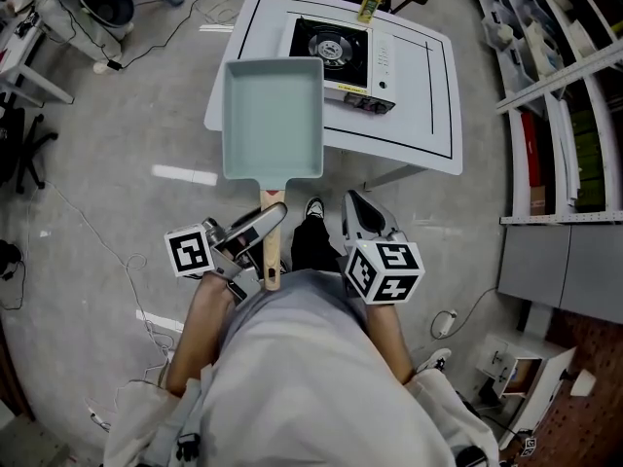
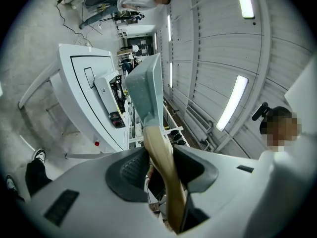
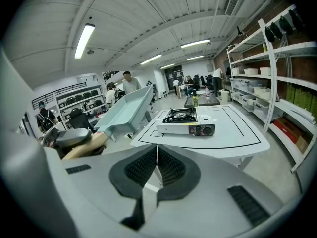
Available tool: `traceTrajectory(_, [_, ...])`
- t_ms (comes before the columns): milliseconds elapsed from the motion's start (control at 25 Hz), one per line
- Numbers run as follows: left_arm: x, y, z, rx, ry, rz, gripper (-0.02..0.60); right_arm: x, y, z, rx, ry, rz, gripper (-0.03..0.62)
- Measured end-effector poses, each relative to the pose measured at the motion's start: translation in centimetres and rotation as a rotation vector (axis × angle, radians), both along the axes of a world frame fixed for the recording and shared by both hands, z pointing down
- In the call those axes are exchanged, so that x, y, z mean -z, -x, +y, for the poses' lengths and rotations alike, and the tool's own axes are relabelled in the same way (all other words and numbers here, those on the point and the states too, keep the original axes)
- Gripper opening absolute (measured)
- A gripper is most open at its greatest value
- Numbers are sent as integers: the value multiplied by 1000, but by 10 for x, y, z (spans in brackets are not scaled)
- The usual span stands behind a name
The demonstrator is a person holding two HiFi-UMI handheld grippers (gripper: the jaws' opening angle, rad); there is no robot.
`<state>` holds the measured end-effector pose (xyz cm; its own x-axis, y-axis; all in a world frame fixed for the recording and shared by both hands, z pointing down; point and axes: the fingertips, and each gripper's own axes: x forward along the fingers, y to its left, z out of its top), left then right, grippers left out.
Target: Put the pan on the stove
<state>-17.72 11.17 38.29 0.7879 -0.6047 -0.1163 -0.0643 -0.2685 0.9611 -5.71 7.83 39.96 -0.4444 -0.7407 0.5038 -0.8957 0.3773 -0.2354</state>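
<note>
Carry step is in hand: the wooden handle (image 1: 272, 257) is clamped in the left claw (image 2: 160, 168), while the right claw (image 3: 156, 165) is closed on nothing. The pan (image 1: 273, 115) is held in the air over the table's (image 1: 428, 115) near-left corner, short of the stove (image 1: 343, 58) by the far edge. Next, a carry forward-right, centring over the burner and a level set-down are judged necessary.

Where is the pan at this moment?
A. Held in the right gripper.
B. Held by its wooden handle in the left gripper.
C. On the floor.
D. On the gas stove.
B: the left gripper is closed on the wooden handle, and the light-blue pan is in the air, not on the gas stove.
</note>
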Motion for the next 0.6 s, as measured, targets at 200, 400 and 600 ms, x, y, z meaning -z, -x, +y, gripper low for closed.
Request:
traceTrajectory(200, [4, -8, -31, 13, 8, 21, 150, 2, -6, -33, 14, -1, -5, 11])
traceTrajectory(400, [12, -15, -65, 21, 2, -3, 150, 7, -11, -68, 33, 1, -11, 11])
traceTrajectory(600, [17, -27, -95, 26, 0, -10, 150, 7, -19, -100, 53, 8, -16, 11])
